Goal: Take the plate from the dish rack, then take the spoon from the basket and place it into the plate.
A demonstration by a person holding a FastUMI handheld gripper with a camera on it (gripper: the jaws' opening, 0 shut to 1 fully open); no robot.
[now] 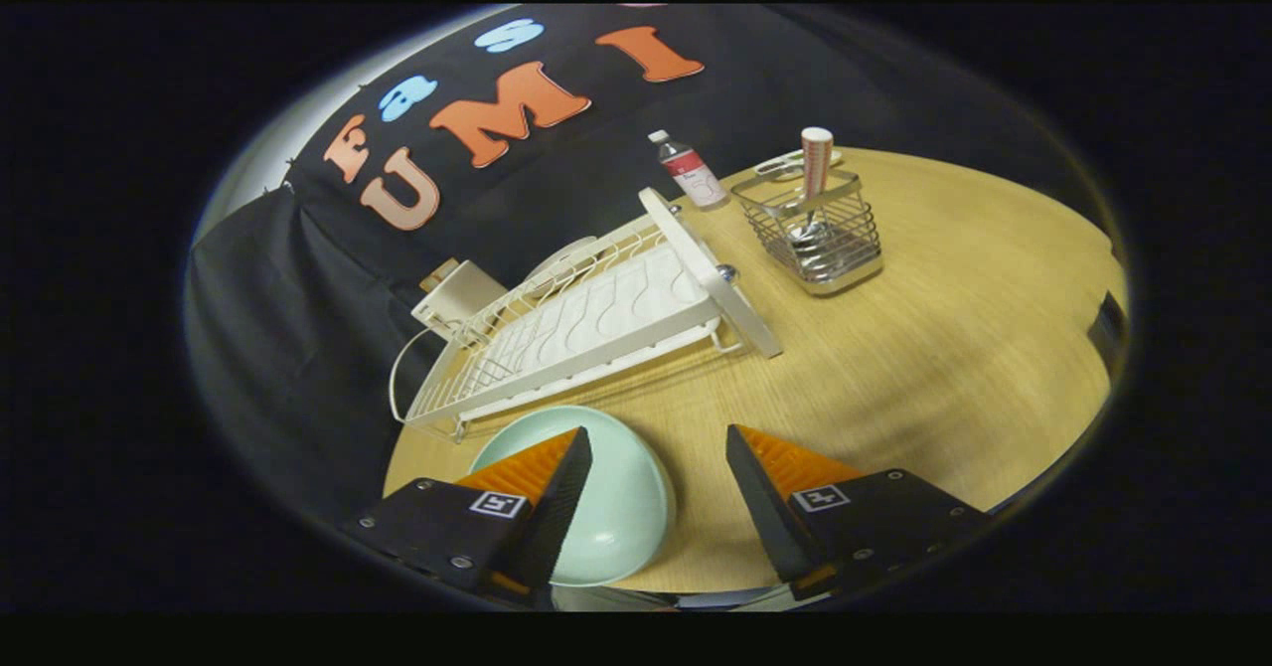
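Partly hidden: plate [621, 507] under spread tongs [658, 447]; spoon [815, 184] bowl behind basket [810, 224] wires.

Lighting's pretty soft overall, kinda warm, nothing blown out. The round light-wood table [944, 348] is brightest across its middle and far side and dims toward its near right edge. The white wire dish rack [586, 323] drops a soft shadow on the tabletop along its near side. The shiny metal wire basket [820, 229] catches small glints. Heavy fisheye bending: the table edge curves hard and everything leans. The pale green round plate [611, 497] looks a bit soft. The gripper [656, 467], fingers wide apart, stays dark, one finger over the plate.
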